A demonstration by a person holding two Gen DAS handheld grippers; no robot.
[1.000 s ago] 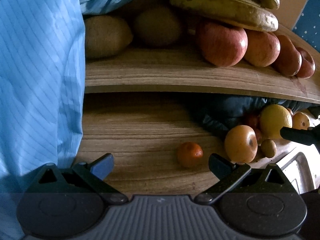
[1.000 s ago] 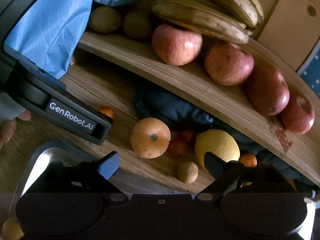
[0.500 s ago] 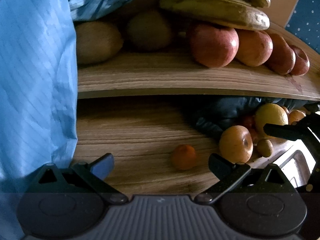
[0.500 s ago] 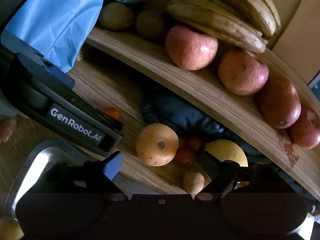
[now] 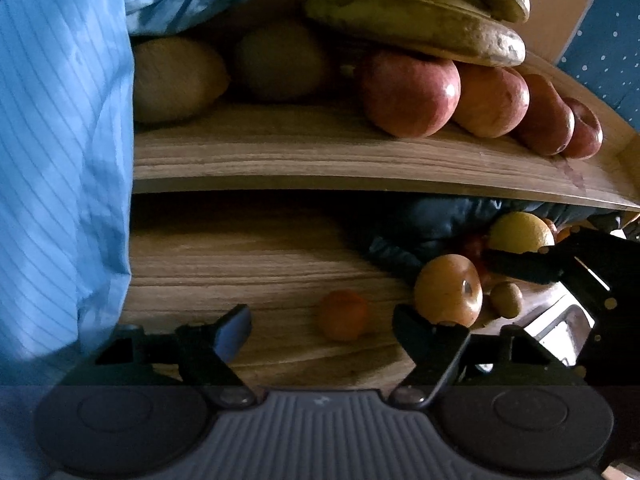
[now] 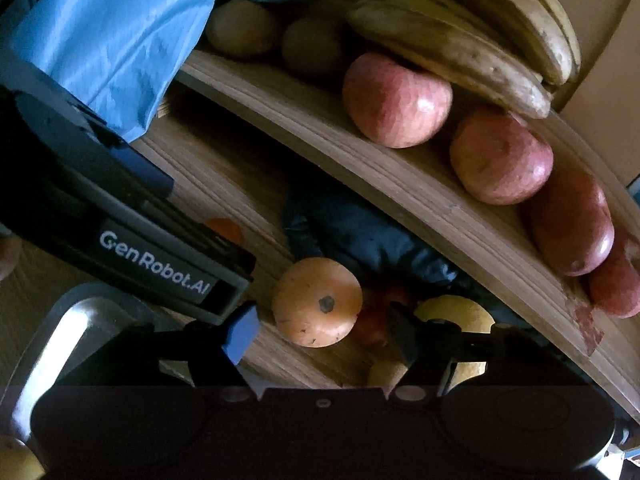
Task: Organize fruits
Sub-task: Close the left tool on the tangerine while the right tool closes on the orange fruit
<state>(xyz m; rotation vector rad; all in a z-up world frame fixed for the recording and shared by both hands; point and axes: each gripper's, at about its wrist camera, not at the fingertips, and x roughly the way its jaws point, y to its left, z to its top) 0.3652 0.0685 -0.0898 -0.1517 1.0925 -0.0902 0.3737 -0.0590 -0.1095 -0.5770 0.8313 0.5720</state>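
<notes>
- Left gripper (image 5: 322, 326): jaws just closing, still spread, nothing pinched; small tangerine (image 5: 344, 314) between them, lower centre, untouched.
- Right gripper (image 6: 320, 330): jaws just closing, still spread around the orange persimmon (image 6: 318, 302), stem end facing camera.
- Bananas (image 6: 472, 36): upper right, long axes running down-right.

A wooden shelf (image 5: 320, 160) curves across the scene. To its left hangs pale blue striped fabric (image 5: 60, 140), bunched over the shelf's far left end. Beneath the shelf lies a wooden surface (image 5: 240, 264), with dark crumpled cloth (image 6: 360, 236) tucked under the shelf's edge.
</notes>
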